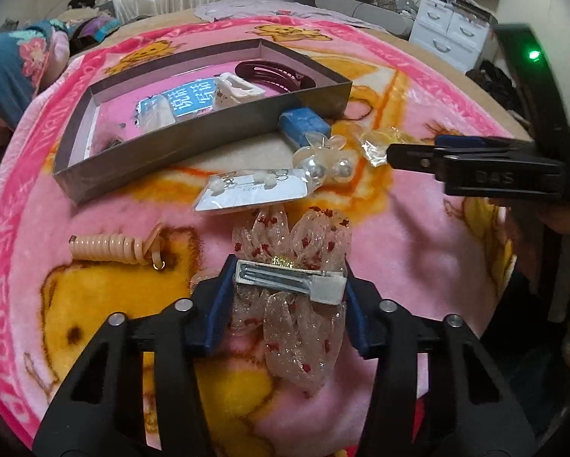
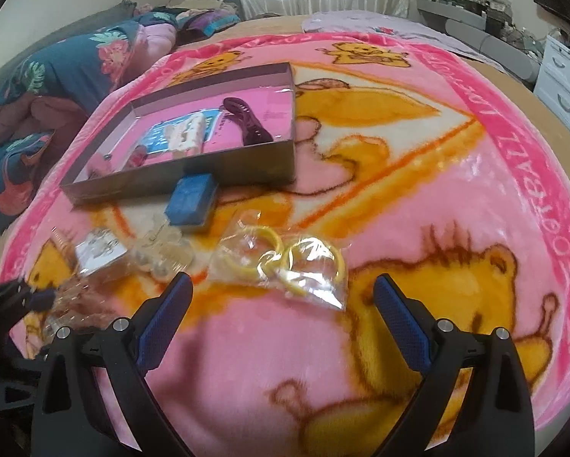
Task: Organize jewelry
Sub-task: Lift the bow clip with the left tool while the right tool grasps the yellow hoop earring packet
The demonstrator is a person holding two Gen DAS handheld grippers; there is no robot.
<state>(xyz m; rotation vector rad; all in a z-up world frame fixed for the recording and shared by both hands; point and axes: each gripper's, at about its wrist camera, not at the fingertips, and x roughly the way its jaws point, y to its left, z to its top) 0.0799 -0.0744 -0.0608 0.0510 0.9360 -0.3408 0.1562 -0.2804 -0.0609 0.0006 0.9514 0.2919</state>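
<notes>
The jewelry lay scattered on a pink bear-print blanket (image 1: 418, 236), most of it just in front of the grey box (image 1: 193, 141), which I take as my landmark. My left gripper (image 1: 289, 285) was clenched on a sheer bow hair clip (image 1: 296, 243) dotted with red, both blue pads pressed against the ends of its silver metal clasp (image 1: 289, 280); the clip sat nearer to me than the box, well apart from its front wall. Between clip and box lay a card of earrings in a clear sleeve (image 1: 247, 190), and beside that a clear clip with pearl beads (image 1: 323, 163). A small blue case (image 1: 304, 123) touched the box's front wall. Off to the left of the clip, still in front of the box, lay a peach coiled hair tie (image 1: 113, 249). Inside the box were a dark red hair clip (image 1: 273, 74), a cream claw clip (image 1: 235, 89) and a blue printed card (image 1: 186, 101).

My right gripper (image 2: 283, 320) stood released, nothing between its blue pads, hovering just short of a clear bag of yellow hoops (image 2: 285, 262). That bag lay in front of the box, just beyond the blue case
</notes>
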